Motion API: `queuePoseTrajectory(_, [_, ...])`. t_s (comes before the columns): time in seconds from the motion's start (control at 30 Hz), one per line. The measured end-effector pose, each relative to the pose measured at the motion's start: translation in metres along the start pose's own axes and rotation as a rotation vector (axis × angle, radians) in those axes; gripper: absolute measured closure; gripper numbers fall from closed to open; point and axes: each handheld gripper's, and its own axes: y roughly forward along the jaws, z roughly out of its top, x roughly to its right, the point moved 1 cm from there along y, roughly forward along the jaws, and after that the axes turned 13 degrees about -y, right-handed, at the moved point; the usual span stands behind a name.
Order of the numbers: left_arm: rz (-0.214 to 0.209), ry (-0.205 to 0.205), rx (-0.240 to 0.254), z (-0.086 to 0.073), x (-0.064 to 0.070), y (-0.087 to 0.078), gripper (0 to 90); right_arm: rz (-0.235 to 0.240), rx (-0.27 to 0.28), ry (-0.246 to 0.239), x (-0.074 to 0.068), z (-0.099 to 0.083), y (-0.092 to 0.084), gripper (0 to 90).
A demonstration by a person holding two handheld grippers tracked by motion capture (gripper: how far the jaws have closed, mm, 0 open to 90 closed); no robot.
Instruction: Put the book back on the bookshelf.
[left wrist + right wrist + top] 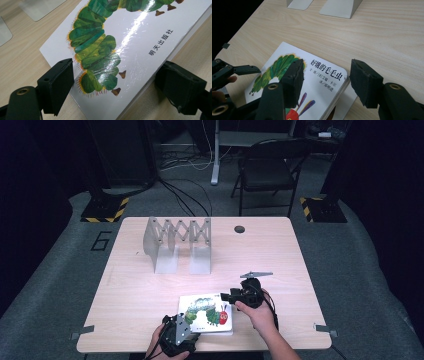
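your left gripper (186, 327) sits at the bottom centre of the high view, jaws apart, straddling the near corner of the picture book (206, 314). in the left gripper view (115, 85) the black pads stand on either side of the book (130, 50) without pressing on it; one pad overlaps the cover's left edge, the other hangs off the right edge, over the table (22, 57).

your right gripper (227, 296) is at lower centre-right of the high view, at the book's far right corner. in the right gripper view (325, 82) its jaws stand apart, one pad over the cover, the other beyond the book's corner, not clamped on it.

the book (312, 82) lies flat on the table near its front edge, lower centre of the high view. white glossy cover, rounded corners, thick pages. a green segmented caterpillar with yellow fringe and small brown feet curves across it, red head at one end. black chinese characters, a title line and smaller lines; glare streak across the gloss.

upper centre of the high view: a grey metal accordion book rack (179, 245), well apart from the book. a folding chair (267, 170) stands beyond the table.
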Motion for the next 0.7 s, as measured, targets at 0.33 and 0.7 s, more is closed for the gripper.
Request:
queuePoseTrajectory(0.33, [-0.007, -0.011, 0.008, 0.0, 0.0, 0.001, 15.7, -0.002, -0.035, 0.016, 0.012, 0.011, -0.007, 40.0])
queuePoseTrajectory(0.7, [-0.005, -0.015, 0.02, -0.001, -0.001, 0.003, 15.7, -0.01, -0.059, 0.011, 0.014, 0.016, 0.009, 39.6])
